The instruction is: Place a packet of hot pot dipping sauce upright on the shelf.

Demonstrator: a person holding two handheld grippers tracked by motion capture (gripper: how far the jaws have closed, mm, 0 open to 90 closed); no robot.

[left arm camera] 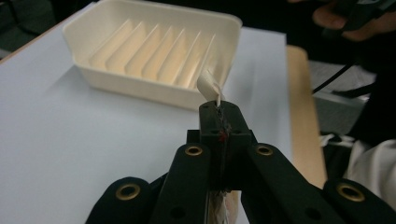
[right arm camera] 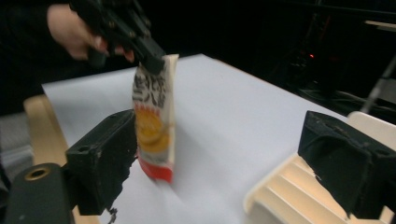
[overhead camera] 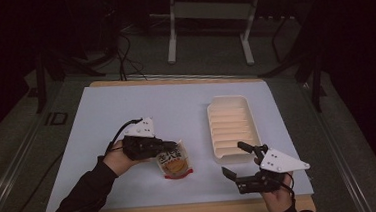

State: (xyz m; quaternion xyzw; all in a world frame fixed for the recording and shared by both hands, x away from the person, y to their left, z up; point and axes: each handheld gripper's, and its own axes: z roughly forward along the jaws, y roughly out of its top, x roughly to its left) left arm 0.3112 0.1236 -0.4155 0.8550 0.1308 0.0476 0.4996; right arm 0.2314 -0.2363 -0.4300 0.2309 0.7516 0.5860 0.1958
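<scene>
The left tool (overhead camera: 165, 146) is pinched tight on the top edge of a snack packet (right arm camera: 154, 122), so the packet hangs straight down with its bottom just off the white counter (overhead camera: 126, 110), to the left of the cream ribbed tray (overhead camera: 231, 128). Holding it by the thin top seam keeps the food inside from getting squashed. The right tool (overhead camera: 236, 159) waits with its two sides wide apart and nothing in them, close to the tray's near end, probably ready to help.
</scene>
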